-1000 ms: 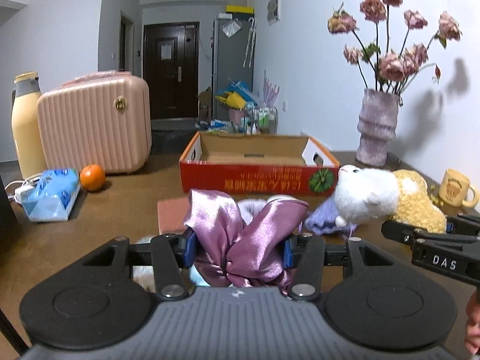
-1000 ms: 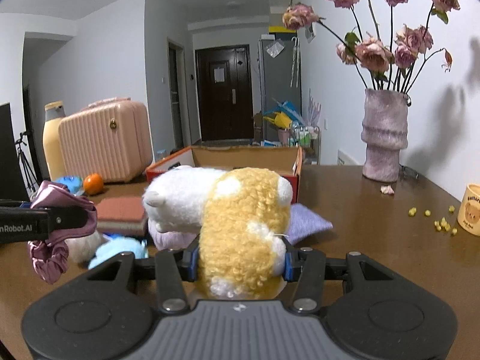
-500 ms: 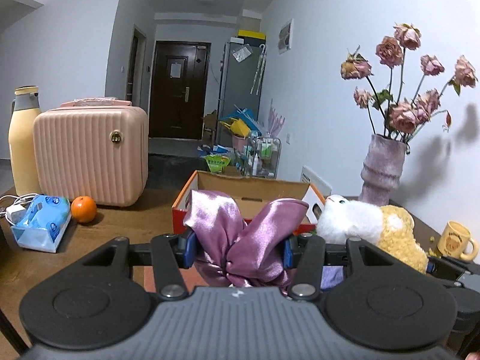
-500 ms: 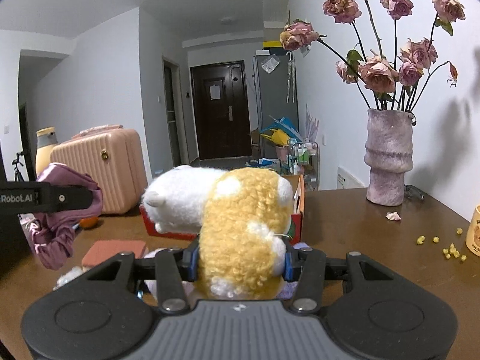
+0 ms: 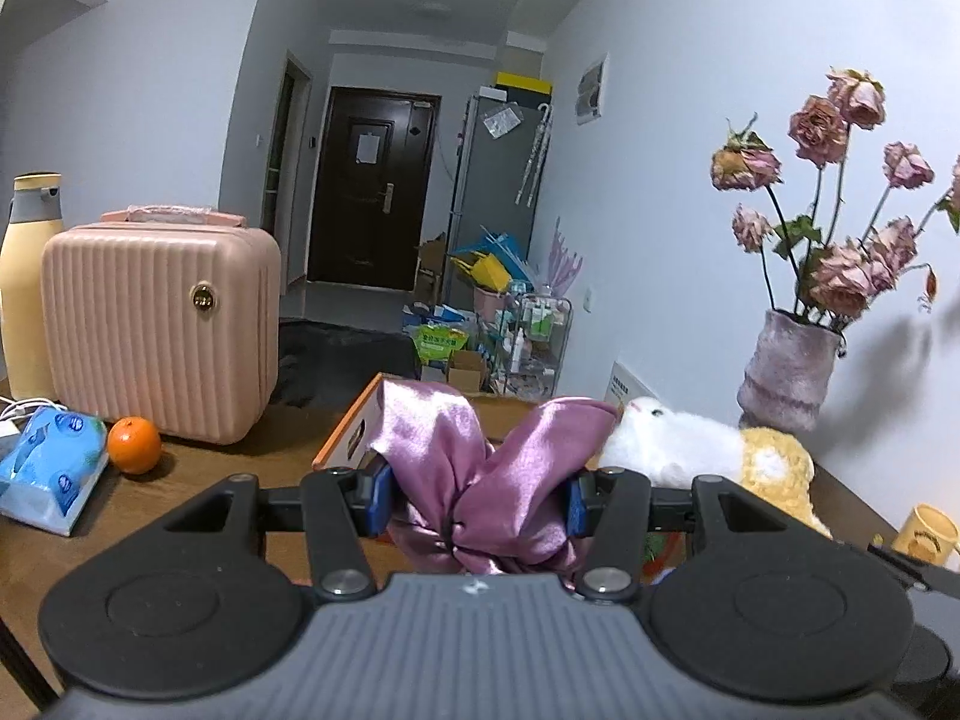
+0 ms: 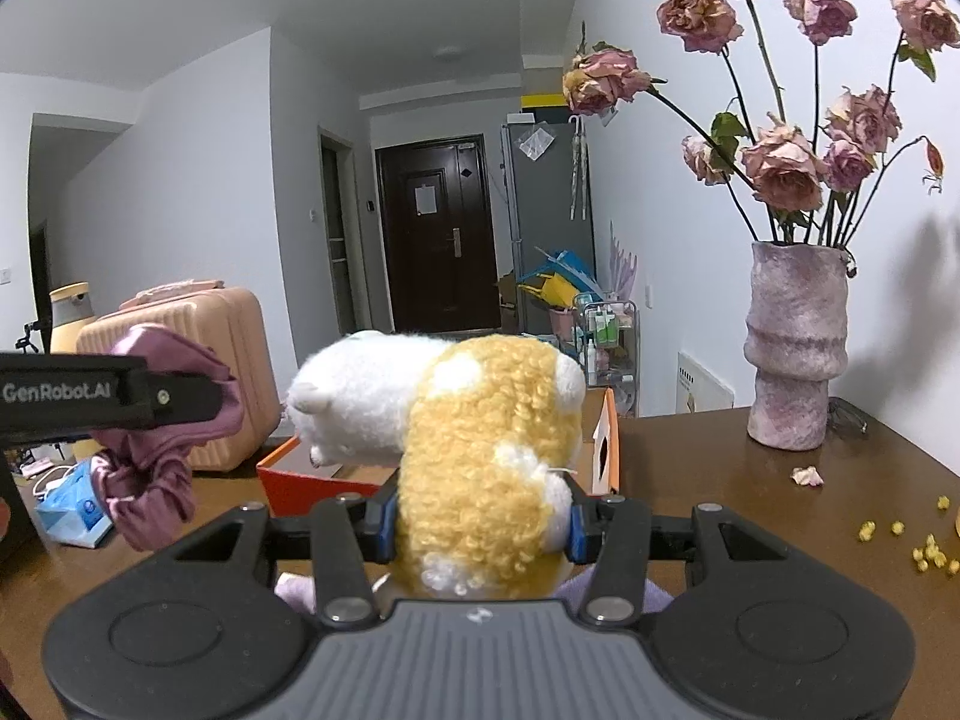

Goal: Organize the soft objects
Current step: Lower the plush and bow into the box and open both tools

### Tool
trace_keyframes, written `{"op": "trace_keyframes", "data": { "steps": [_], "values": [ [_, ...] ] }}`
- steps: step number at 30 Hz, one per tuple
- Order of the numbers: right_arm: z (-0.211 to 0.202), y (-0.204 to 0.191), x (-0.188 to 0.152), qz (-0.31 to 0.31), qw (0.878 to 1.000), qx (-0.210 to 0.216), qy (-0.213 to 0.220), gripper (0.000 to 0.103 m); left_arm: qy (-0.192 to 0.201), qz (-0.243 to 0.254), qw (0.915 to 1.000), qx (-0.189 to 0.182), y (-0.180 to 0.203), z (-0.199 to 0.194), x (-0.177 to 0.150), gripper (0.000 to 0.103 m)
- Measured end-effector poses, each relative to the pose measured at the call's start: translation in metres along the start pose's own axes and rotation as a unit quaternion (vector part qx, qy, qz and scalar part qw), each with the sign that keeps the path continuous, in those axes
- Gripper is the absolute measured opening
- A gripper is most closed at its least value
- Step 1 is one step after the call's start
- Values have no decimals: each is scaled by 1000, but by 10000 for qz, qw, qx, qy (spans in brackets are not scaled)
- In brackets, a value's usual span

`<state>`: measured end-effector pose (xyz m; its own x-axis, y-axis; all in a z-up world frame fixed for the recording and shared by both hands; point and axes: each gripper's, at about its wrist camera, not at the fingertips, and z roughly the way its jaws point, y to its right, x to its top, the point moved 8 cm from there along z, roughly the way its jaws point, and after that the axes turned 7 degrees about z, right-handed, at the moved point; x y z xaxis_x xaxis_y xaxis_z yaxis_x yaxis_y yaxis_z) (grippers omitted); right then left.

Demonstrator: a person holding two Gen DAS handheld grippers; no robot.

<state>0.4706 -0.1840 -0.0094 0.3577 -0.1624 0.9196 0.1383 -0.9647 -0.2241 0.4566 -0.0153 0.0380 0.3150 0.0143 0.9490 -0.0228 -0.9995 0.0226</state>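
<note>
Squeezing from both sides, the left gripper [image 5: 477, 495] holds a shiny purple scrunchie [image 5: 480, 480] tight between its jaws, up above the red box [image 5: 351, 438]. The right gripper [image 6: 480, 525] pinches a yellow and white plush toy [image 6: 474, 444] the same way, also above the red box, beside the scrunchie.

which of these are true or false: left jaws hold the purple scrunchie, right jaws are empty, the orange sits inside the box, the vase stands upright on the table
1. The left gripper holds the shiny purple satin scrunchie. True.
2. The right gripper is empty. False: it is shut on the white and yellow plush toy.
3. The small round orange sits inside the orange cardboard box. False: it rests on the brown wooden table, beside the pink ribbed suitcase.
4. The fuzzy mauve vase stands upright on the table. True.
</note>
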Motion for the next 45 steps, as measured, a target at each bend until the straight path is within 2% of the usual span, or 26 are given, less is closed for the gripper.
{"op": "trace_keyframes", "data": {
  "steps": [11, 31, 35, 45],
  "values": [
    [48, 7, 18, 31, 9999, -95, -33, 48, 106, -306, 9994, 144, 3, 45, 24, 52],
    [139, 26, 35, 92, 9987, -404, -308, 48, -192, -508, 9975, 456, -10, 141, 40, 52],
    [156, 26, 35, 84, 9981, -474, -396, 48, -307, -547, 9967, 513, -14, 162, 39, 52],
    [198, 25, 35, 159, 9956, -555, -739, 48, -657, -675, 9913, 915, -22, 214, 24, 52]
  ]
}}
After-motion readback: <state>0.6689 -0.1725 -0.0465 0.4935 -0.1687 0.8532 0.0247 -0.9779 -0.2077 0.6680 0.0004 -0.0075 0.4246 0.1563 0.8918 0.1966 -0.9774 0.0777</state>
